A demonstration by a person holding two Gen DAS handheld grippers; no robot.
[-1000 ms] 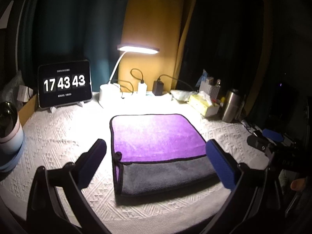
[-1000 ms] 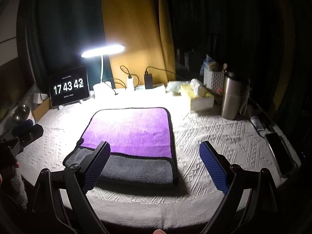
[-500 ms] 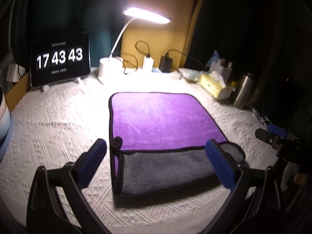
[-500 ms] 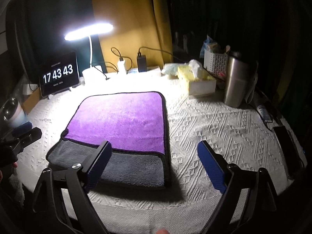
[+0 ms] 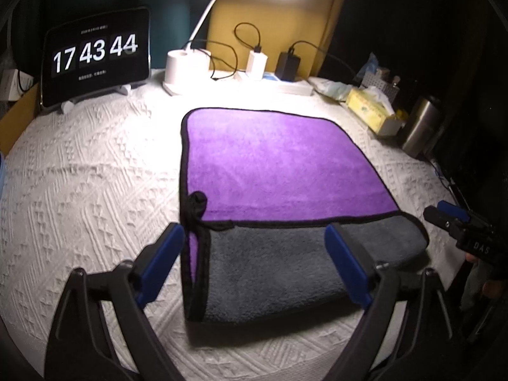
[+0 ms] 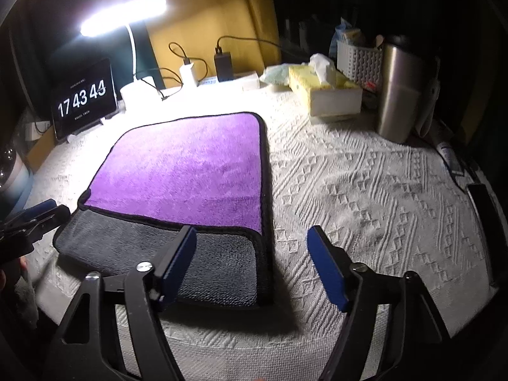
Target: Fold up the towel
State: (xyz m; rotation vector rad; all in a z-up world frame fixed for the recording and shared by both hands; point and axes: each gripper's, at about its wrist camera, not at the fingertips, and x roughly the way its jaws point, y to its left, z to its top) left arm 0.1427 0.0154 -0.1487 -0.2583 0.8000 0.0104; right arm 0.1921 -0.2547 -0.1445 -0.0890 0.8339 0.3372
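A purple towel (image 5: pixel 273 165) with black trim lies flat on the white textured tablecloth (image 5: pixel 89 190). Its near edge is folded over and shows a grey band (image 5: pixel 270 266). My left gripper (image 5: pixel 254 266) is open and empty, hovering over the towel's near left corner. My right gripper (image 6: pixel 250 263) is open and empty, over the towel's (image 6: pixel 187 171) near right corner, its left finger (image 6: pixel 177 260) above the grey band (image 6: pixel 143 250). Each gripper also shows in the other's view: the right one (image 5: pixel 457 219) beside the right corner, the left one (image 6: pixel 35 219) beside the left corner.
At the back stand a tablet clock (image 5: pixel 95 54), a lit desk lamp (image 5: pixel 187 63), chargers with cables (image 5: pixel 257 60), a yellow tissue box (image 6: pixel 327 92), a white basket (image 6: pixel 358 60) and a steel tumbler (image 6: pixel 397 92). A dark phone (image 6: pixel 485 200) lies at the right edge.
Both grippers have moved forward and down toward the towel's near edge, so the towel looks larger. Both stay open. The towel has not moved.
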